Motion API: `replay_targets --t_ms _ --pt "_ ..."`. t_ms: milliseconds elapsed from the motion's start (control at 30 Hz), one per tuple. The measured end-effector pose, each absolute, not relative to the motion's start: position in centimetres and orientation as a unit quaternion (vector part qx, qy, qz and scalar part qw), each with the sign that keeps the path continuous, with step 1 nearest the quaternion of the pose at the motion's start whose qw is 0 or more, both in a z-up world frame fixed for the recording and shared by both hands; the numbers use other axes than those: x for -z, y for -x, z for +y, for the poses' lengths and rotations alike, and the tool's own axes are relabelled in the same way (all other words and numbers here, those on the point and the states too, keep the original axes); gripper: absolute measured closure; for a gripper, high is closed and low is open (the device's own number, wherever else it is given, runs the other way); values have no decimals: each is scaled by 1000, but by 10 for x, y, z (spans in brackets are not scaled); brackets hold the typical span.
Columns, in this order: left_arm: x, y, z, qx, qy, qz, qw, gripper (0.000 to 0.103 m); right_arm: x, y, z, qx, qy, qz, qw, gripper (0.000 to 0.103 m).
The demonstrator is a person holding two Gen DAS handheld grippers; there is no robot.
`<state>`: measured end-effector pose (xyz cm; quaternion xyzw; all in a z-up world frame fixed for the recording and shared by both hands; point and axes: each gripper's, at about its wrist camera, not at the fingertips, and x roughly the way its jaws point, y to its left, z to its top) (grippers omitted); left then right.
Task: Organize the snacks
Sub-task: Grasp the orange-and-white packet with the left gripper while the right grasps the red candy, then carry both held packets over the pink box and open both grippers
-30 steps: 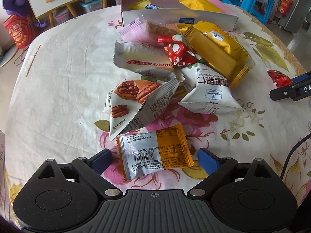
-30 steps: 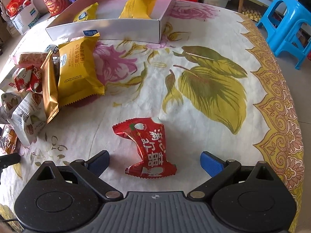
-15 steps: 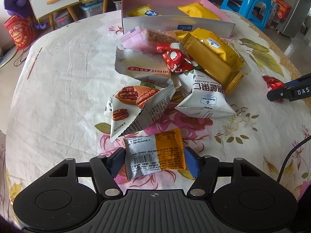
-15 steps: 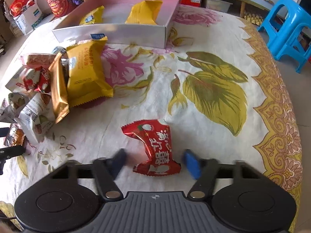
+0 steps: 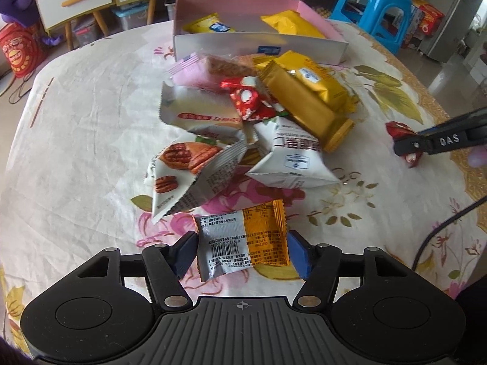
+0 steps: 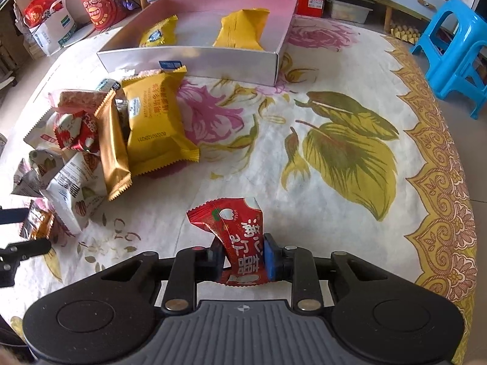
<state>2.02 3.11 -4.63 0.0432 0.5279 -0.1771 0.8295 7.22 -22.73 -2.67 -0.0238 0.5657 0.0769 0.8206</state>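
Against the frames a second before, both grippers had gone from wide open to closed in on a packet each; neither hand had shifted much, and the heap of snacks lay as it had.

Nearest the left wrist camera, the left gripper stood about half open, its blue pads pressed to the two short edges of the silver-and-orange packet — a clamp across the packet's width, the packet lying flat on the floral tablecloth. Nearest the right wrist camera, the right gripper had its jaws narrow and closing on the red packet, pads touching both sides of its pinched waist, the upper end of the packet standing up above the fingers.

Just beyond the left gripper lay the heap: a white pecan packet, a white kernel packet, a small red packet, a gold bar packet, a yellow packet and a pink packet — overlapping, near the box.

Farthest, at the head of the table, stood the pink-lined box, holding a yellow packet with a blue label and a plain yellow packet, apart from each other. A blue stool stood off the table beyond.
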Motion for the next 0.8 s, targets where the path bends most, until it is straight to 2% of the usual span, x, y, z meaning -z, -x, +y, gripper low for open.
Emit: replay_targets --t_ms 400,800 --pt "19 -18 14 222 -22 502 835 41 2 -84 -216 -90 1 537 839 86" --pt "-8 -56 3 213 -4 456 864 41 -19 -109 -205 -93 -40 510 854 86"
